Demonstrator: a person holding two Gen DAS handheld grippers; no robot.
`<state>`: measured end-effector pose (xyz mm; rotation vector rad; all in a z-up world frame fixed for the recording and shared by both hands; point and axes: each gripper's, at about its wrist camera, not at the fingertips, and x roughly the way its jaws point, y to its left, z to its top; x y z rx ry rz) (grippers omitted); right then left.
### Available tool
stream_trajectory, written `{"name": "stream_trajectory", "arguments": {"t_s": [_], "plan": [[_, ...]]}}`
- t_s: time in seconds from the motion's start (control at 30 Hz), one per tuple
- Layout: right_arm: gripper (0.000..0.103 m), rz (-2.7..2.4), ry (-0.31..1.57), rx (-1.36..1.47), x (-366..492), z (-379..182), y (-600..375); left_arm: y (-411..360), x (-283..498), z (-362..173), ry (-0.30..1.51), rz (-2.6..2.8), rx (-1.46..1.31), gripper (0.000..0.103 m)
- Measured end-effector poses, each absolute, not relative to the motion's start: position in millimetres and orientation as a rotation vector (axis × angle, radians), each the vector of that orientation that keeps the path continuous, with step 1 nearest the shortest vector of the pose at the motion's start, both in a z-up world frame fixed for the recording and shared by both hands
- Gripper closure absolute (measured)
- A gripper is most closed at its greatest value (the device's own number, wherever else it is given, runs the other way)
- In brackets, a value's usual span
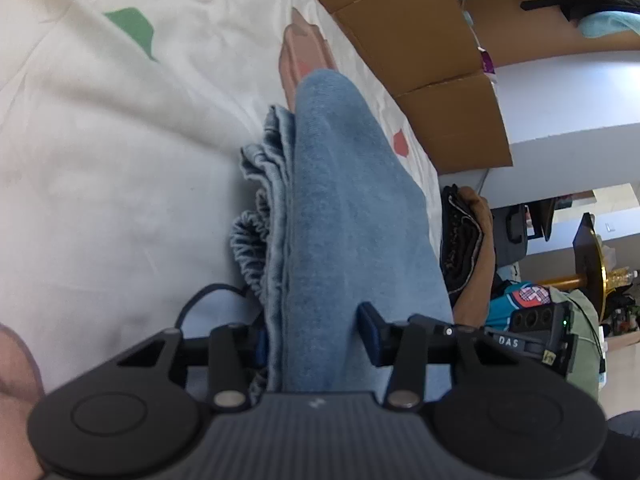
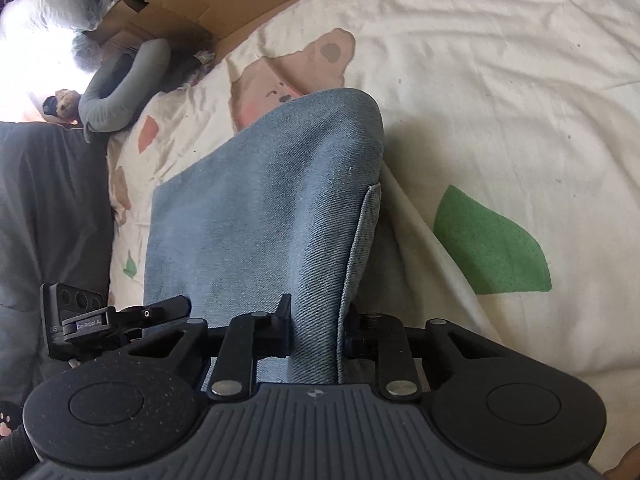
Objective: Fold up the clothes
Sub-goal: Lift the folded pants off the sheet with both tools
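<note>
Now, garment: folded blue denim piece (image 1: pixel 340 208) lay on printed cream bedsheet (image 1: pixel 120 140), near its cardboard-lined edge.
Left gripper (image 1: pixel 312 340): clamped on thick stacked fold, elastic waistband bunched beside.
Right gripper (image 2: pixel 316 328): pinched narrow on denim edge.
Advice: needed both grips kept level, layers aligned, cloth taut before laying over.

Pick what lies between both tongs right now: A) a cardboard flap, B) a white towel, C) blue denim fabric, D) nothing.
C: the blue denim garment runs up between the left tongs and the right tongs, above the cream printed bedsheet.
</note>
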<state>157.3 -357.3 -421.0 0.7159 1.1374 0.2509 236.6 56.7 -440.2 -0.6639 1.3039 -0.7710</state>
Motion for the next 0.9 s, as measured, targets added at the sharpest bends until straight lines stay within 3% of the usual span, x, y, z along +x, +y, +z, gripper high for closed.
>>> {"name": "stream_trajectory", "arguments": {"t_s": [0.47,0.9], "plan": [[0.082,0.248,1.068,0.778,158,-375,-352,55,247,-373,1.309,-0.738,-0.556,0.060],[0.082,0.296,1.040,0.681,174,-257,-336,50,253,-263,1.271,-0.717,-0.529,0.061]]}}
